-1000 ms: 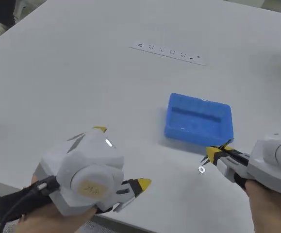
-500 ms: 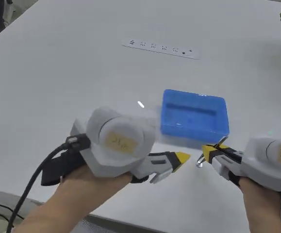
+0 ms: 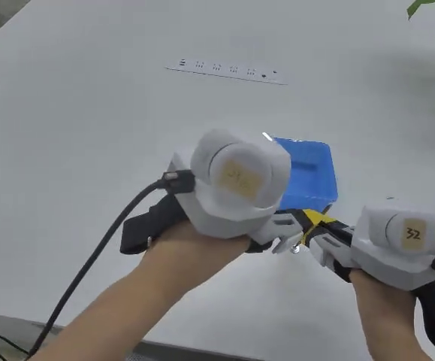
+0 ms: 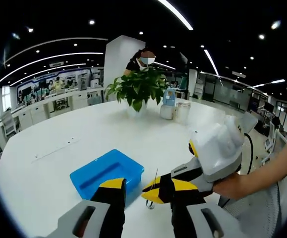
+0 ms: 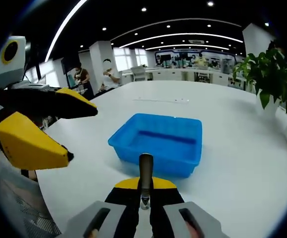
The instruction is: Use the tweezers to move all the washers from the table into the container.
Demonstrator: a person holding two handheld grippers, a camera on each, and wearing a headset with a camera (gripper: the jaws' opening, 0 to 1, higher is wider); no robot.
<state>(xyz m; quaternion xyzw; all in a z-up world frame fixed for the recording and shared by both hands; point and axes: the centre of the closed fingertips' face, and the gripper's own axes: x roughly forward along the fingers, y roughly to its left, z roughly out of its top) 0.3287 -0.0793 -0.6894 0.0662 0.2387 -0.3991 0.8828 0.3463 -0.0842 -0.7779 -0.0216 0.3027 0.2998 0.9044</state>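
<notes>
The blue container (image 3: 307,169) (image 4: 106,173) (image 5: 158,136) sits on the white table, just beyond both grippers. My right gripper (image 3: 318,229) (image 5: 144,191) is shut on thin metal tweezers (image 5: 144,171) (image 4: 155,178). My left gripper (image 3: 291,233) (image 4: 148,188) is open, its yellow-tipped jaws close against the right gripper's tips; it enters the right gripper view (image 5: 81,131) from the left. A small washer (image 3: 296,249) (image 4: 150,204) shows right under the tweezers. I cannot tell whether the washer is pinched or lies on the table.
A white power strip (image 3: 225,69) (image 5: 160,100) lies far back on the table (image 3: 89,128). A potted plant (image 4: 138,89) (image 5: 269,74) and some cups (image 4: 175,110) stand beyond the container. The left gripper's black cable (image 3: 89,263) trails off the near edge.
My left gripper has swung right and forward until its jaws meet the right gripper's tips. The right gripper with the tweezers edged left. The head camera has shifted too.
</notes>
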